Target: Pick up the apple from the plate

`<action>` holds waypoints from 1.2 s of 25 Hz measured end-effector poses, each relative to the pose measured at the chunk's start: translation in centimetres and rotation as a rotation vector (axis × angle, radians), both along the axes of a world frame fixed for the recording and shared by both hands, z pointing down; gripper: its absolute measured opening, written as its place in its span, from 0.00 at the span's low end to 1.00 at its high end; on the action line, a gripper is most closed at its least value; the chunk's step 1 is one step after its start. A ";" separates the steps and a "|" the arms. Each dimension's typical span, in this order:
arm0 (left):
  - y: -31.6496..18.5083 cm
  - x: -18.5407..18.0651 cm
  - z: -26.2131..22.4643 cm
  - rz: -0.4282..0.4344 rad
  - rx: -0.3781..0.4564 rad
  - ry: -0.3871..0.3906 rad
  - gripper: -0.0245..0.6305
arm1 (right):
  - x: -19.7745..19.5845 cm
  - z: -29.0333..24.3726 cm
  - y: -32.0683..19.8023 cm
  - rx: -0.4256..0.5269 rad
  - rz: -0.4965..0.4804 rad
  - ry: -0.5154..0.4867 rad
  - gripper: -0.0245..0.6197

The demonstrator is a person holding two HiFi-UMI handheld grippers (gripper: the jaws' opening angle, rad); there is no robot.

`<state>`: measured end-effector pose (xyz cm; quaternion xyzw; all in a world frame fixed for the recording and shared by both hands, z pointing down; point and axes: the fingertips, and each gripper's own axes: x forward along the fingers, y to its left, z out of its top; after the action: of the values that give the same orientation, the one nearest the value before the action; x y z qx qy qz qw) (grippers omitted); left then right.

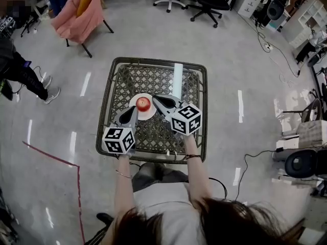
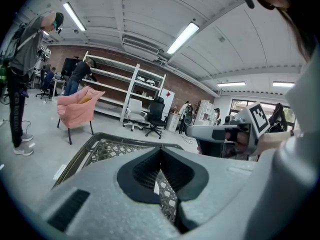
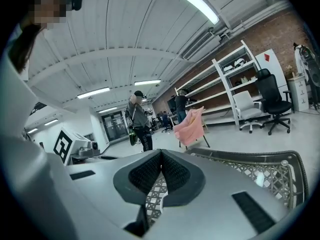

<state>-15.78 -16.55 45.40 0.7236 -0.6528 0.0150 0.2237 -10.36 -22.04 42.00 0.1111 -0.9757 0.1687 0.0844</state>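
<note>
A red apple [image 1: 143, 104] sits on a small white plate [image 1: 137, 100] near the middle of the lattice-topped table [image 1: 115, 86]. My left gripper [image 1: 131, 109] is shut and empty, with its tip at the plate's near left edge. My right gripper [image 1: 155, 98] is also shut and empty, its tip just right of the apple. The left gripper view shows the closed jaws of the left gripper [image 2: 161, 149] over the lattice, with the right gripper [image 2: 225, 131] beside them. In the right gripper view, the right gripper [image 3: 161, 151] has its pads together. Neither gripper view shows the apple.
A pale strip [image 1: 177, 80] lies on the table beyond the plate. A pink-draped chair [image 1: 79, 9] and office chairs [image 1: 204, 1] stand on the floor behind the table. A person [image 1: 20, 70] stands at far left. Shelving [image 2: 130, 91] lines the brick wall.
</note>
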 end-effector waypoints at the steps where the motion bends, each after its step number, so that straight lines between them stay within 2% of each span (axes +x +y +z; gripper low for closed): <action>1: 0.0 0.2 0.5 0.014 -0.018 0.002 0.05 | -0.1 0.3 -0.1 -0.009 0.002 0.003 0.05; 4: -0.1 0.5 1.4 0.036 -0.041 -0.003 0.05 | -0.4 1.2 -0.2 -0.037 0.002 0.014 0.05; 9: -0.7 -0.3 2.4 0.023 -0.058 0.019 0.05 | -0.9 2.9 -0.1 -0.075 -0.002 0.034 0.05; 17: -1.1 -0.3 4.7 0.043 -0.096 0.043 0.05 | -1.0 6.0 -0.9 -0.161 0.048 0.036 0.05; 21: -1.9 -0.2 5.2 0.064 -0.086 0.058 0.05 | -1.5 6.6 -1.6 -0.169 0.045 0.037 0.05; 25: -2.6 -1.1 5.8 0.040 -0.080 0.070 0.05 | -2.3 7.8 -1.6 -0.171 0.025 0.054 0.05; 30: -2.6 -1.8 7.5 0.025 -0.107 0.038 0.05 | -2.2 9.4 -1.9 -0.171 0.020 0.068 0.05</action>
<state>-17.59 -19.11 52.93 0.7188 -0.6377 0.0390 0.2740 -12.57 -23.92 51.41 0.1191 -0.9532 0.2483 0.1251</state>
